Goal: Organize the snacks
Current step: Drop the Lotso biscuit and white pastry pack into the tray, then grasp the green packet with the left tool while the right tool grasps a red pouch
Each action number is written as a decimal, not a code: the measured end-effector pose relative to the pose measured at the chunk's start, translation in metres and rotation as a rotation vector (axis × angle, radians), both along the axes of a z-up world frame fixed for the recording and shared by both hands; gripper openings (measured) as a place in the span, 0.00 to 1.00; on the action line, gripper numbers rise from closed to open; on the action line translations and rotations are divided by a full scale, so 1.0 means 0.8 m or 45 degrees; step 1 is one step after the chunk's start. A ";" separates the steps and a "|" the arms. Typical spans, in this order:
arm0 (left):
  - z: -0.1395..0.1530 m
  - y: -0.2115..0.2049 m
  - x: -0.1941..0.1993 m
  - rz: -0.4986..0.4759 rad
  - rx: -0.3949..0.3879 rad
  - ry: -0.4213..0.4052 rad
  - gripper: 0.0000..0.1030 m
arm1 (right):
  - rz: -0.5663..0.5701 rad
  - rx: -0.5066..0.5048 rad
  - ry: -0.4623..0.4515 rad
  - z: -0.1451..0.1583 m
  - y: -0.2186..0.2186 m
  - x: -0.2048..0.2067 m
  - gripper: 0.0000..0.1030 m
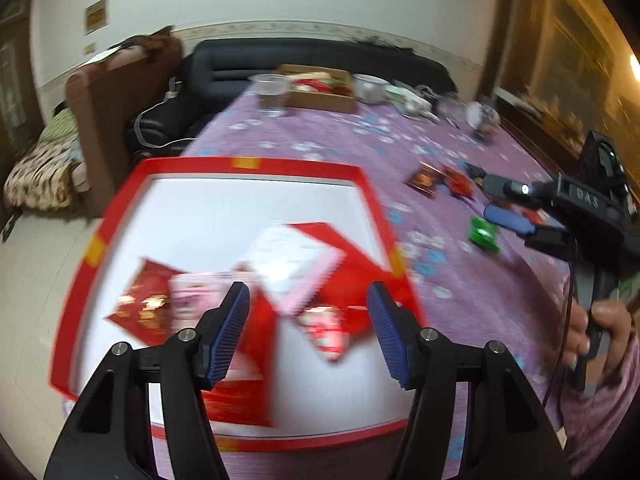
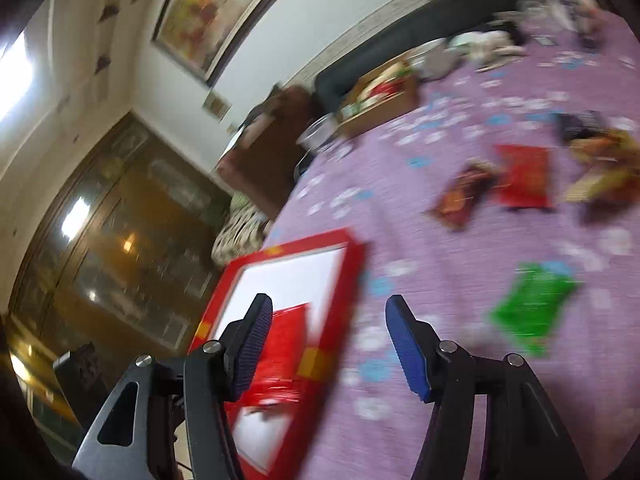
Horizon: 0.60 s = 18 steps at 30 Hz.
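A white box with a red rim (image 1: 248, 166) sits at the near left of the purple table and holds several snack packets, among them a red one (image 1: 148, 300) and a pink-white one (image 1: 292, 268). My left gripper (image 1: 308, 292) hovers open above them with nothing between its pads. The right gripper (image 2: 328, 304) is open and empty over the box's right rim (image 2: 336, 280); it shows blurred in the left wrist view (image 1: 496, 204). Loose on the cloth lie a green packet (image 2: 532, 304) (image 1: 484, 234), a red packet (image 2: 522, 176) and a dark brown-red packet (image 2: 460, 196).
At the table's far end stand a cardboard box (image 1: 324, 96), a clear plastic cup (image 1: 272, 94) and a white bowl (image 1: 370, 86) among small clutter. A black sofa (image 1: 320, 52) and a brown armchair (image 1: 112, 92) lie beyond. A hand (image 1: 600, 320) grips the right tool.
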<state>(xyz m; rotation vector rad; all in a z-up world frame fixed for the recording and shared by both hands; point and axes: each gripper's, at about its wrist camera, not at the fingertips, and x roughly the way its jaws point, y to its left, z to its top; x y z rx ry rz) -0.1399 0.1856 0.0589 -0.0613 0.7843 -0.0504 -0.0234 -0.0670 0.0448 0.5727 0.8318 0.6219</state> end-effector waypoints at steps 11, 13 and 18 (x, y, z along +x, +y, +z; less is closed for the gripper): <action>-0.006 -0.133 0.014 -0.248 0.099 0.057 0.70 | -0.385 0.149 0.046 -0.023 -0.215 -0.019 0.64; -0.010 -0.151 0.017 -0.280 0.112 0.080 0.70 | -0.451 0.178 0.049 -0.028 -0.249 -0.023 0.65; -0.017 -0.194 0.029 -0.340 0.150 0.120 0.70 | -0.542 0.168 0.083 -0.030 -0.299 -0.024 0.65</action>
